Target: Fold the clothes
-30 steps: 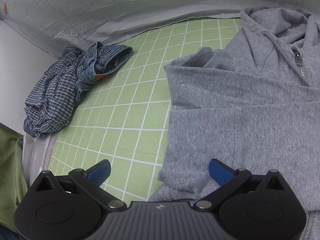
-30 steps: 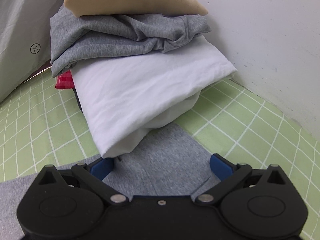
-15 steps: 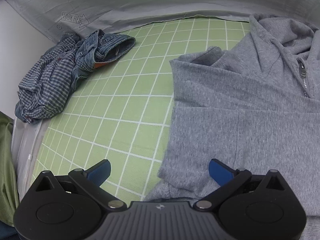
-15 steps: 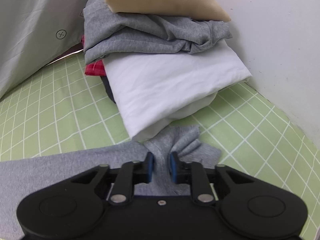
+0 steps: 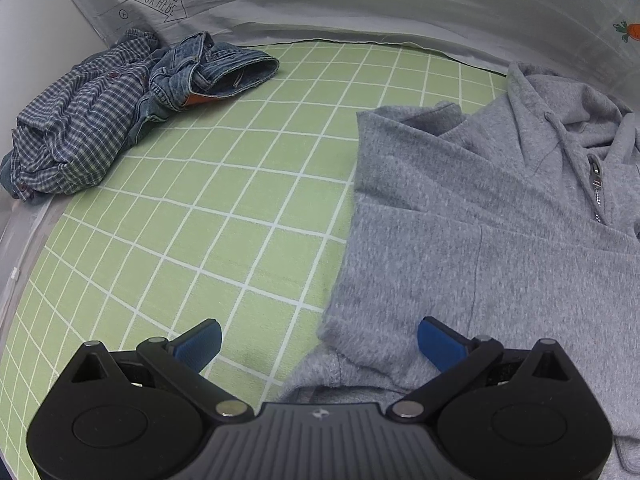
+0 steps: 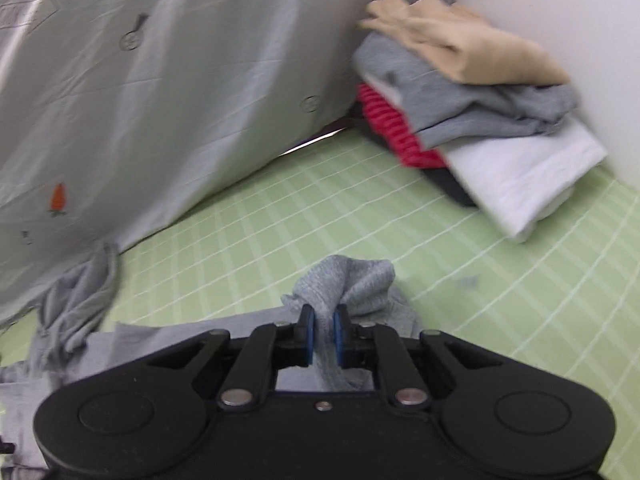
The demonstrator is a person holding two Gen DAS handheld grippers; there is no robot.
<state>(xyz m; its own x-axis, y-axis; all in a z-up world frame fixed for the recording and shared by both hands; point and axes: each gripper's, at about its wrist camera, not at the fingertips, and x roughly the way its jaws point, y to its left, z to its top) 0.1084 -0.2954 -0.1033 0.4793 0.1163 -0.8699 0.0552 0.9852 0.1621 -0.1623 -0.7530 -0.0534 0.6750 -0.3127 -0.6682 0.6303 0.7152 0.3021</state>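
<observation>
A grey zip hoodie (image 5: 480, 220) lies spread on the green checked mat (image 5: 224, 216), filling the right half of the left wrist view. My left gripper (image 5: 319, 340) hovers open over the hoodie's lower left corner, with one blue finger over the mat and the other over the grey cloth. In the right wrist view my right gripper (image 6: 323, 334) is shut on the end of the hoodie's sleeve (image 6: 348, 280), which bunches up above the blue pads and is lifted off the mat (image 6: 280, 216). The hood (image 6: 76, 300) lies crumpled at the left.
A crumpled checked shirt (image 5: 76, 128) and denim garment (image 5: 208, 68) lie at the mat's far left corner. A pile of folded clothes (image 6: 480, 120), beige, grey, red and white, sits in the far right corner by the white wall. A grey printed sheet (image 6: 160, 80) hangs along the back.
My right gripper shut on the hoodie sleeve, then lifted it and carried it away from the folded pile. The left gripper shifted slightly and rolled, staying open over the hoodie's corner.
</observation>
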